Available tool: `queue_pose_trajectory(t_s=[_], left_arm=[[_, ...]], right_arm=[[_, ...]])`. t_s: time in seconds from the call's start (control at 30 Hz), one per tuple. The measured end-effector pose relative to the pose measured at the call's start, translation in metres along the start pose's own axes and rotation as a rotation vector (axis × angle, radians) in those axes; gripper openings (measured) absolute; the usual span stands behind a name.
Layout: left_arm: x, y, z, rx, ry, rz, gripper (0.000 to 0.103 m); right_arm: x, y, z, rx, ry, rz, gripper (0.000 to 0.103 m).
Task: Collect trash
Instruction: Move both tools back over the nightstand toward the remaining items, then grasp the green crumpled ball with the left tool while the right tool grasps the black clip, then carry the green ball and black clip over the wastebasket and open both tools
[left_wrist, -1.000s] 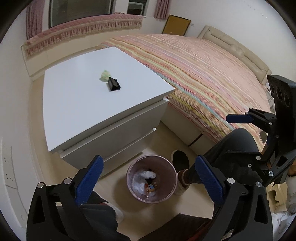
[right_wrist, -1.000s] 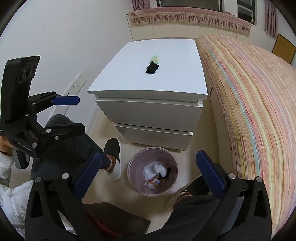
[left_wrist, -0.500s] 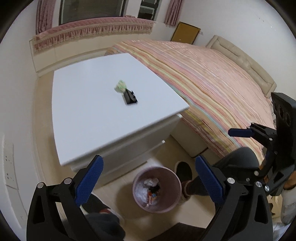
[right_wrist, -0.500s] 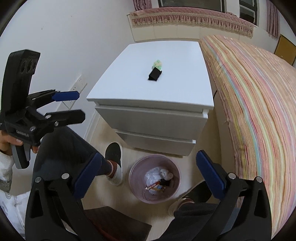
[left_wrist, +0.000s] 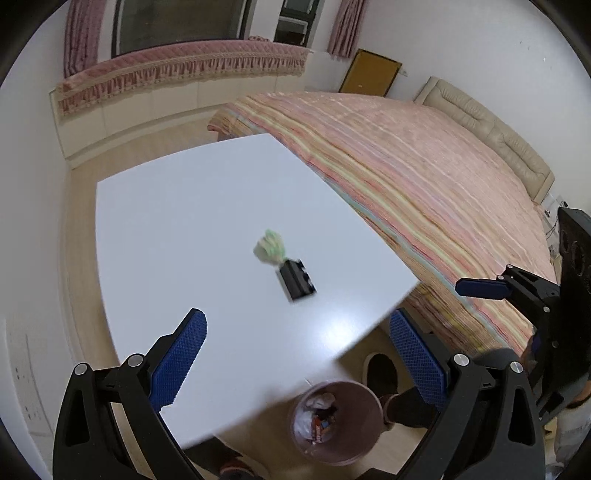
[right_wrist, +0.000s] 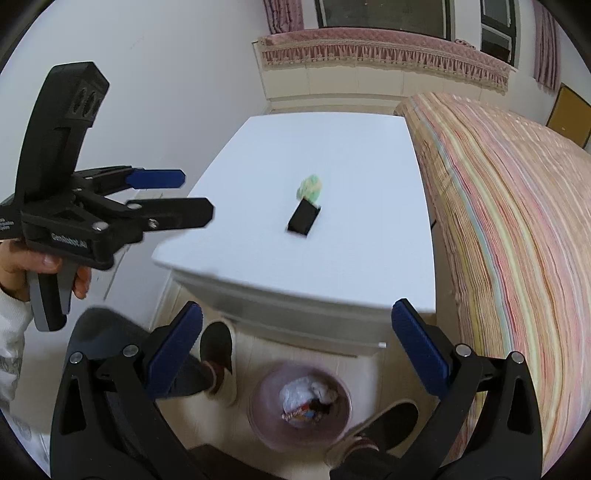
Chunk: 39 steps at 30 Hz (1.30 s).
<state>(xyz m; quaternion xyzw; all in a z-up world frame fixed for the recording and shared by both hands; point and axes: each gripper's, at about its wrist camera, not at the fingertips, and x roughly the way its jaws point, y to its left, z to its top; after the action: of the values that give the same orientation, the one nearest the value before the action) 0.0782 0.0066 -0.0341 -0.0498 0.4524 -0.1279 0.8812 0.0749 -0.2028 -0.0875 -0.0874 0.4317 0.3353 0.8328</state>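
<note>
Two trash items are lying at the centre of the frame on the white worktop (left_wrist: 192, 229): a crumpled pale green wad (left_wrist: 271, 252) and, touching its lower right side, a small black box (left_wrist: 296, 283). In the left wrist view the box's long axis is running from upper left to lower right, its far end pointing at the wad; in the right wrist view the same axis is slanting from upper right to lower left. The wad is showing no clear long axis.

At the bottom centre of the frame a pink waste bin (left_wrist: 334, 452) is standing on the floor and already holding white crumpled paper and a wrapper, so part of the collecting appears done; both worktop items are not yet picked up.

The left gripper (left_wrist: 295, 363) is hovering over the worktop's near edge, fingers spread wide and empty. The right gripper (right_wrist: 297, 350) is hanging lower, above the bin, fingers likewise wide and empty. A striped bed (left_wrist: 424, 177) is filling the right side.
</note>
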Motion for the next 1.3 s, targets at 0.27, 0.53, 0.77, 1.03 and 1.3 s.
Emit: queue_pose_trajectory(t_s=[0.27,0.53,0.77,1.03,1.3], left_arm=[[0.052,0.025,0.031,-0.02,0.062,0.009,0.095],[0.09,0.037,0.038,-0.044,0.093,0.011,0.095],[0.103,0.039,0.037,-0.046,0.091,0.012,0.092],[0.106,0.03,0.039,0.003,0.073,0.022,0.064],[0.102,0.024,0.034,0.027,0.096,0.034,0.022]], right_arm=[[0.043,-0.008,0.029,0.024,-0.005,-0.022,0.1],[0.081,-0.018,0.044,0.056,-0.006,-0.026,0.1],[0.104,-0.023,0.049,0.065,-0.007,-0.027,0.093],[0.119,-0.019,0.046,0.007,-0.019,-0.064,0.069],[0.117,-0.018,0.046,-0.049,-0.009,-0.071,0.026]])
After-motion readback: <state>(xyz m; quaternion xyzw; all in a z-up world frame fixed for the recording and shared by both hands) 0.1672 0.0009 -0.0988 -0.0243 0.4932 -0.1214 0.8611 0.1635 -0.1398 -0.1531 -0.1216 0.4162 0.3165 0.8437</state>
